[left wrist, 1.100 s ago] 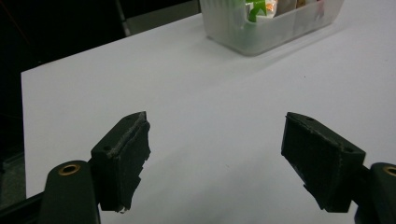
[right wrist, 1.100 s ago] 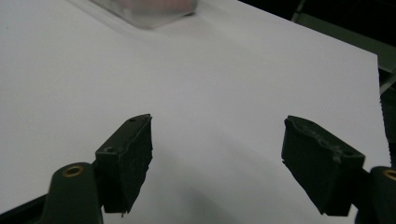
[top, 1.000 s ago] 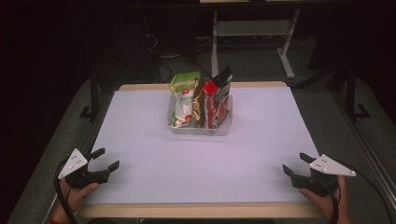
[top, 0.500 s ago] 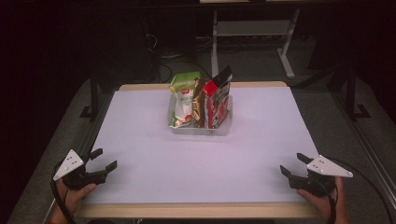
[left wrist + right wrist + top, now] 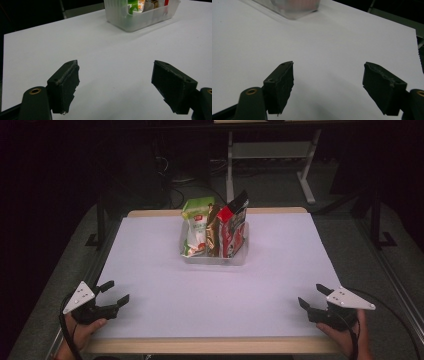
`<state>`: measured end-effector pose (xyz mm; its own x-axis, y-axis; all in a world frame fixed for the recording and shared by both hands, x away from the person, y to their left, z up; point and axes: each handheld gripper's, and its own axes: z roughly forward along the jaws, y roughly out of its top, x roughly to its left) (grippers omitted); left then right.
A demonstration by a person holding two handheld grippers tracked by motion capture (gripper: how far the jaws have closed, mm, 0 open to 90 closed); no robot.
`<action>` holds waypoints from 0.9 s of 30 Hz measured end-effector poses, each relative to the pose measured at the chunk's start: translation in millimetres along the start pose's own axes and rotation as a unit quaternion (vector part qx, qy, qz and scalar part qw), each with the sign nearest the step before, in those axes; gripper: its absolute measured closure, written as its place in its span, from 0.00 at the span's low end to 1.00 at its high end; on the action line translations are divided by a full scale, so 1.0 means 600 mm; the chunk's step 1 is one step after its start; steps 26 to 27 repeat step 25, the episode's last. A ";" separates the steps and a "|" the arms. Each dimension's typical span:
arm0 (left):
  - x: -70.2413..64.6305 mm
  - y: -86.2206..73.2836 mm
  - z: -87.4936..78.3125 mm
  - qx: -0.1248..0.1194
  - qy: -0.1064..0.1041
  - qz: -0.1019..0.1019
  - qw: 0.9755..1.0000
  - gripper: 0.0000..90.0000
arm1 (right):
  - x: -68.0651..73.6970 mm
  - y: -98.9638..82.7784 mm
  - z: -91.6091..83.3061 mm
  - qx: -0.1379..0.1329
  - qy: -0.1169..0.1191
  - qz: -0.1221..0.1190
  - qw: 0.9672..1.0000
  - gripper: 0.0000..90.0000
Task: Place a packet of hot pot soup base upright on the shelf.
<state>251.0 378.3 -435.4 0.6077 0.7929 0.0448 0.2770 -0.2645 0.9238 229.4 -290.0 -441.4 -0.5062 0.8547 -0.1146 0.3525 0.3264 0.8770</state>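
Observation:
A clear plastic bin (image 5: 215, 256) stands at the far middle of the white table (image 5: 215, 290), holding upright snack bags: a green one (image 5: 196, 227), a brown one (image 5: 213, 232) and a red one (image 5: 233, 227). My left gripper (image 5: 115, 292) rests open at the table's near left corner, with nothing between its jaws. At the near right corner, my right gripper (image 5: 312, 296) is open and holds nothing. The left gripper view looks across bare table toward the bin (image 5: 140, 15); the left gripper (image 5: 115, 82) is wide open there. The right gripper (image 5: 328, 83) shows wide open, the bin's corner (image 5: 294, 8) far off.
Dark floor surrounds the table, with a white metal stand (image 5: 270, 150) and cables behind it. The table's wooden front edge (image 5: 210, 345) runs between the person's two hands.
Both grippers have drifted slightly toward the near edge; otherwise nothing has changed.

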 end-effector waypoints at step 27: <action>-0.010 0.007 0.024 0.027 -0.005 0.018 0.999 0.23 | -0.005 -0.008 -0.005 0.003 -0.001 0.011 1.000 0.27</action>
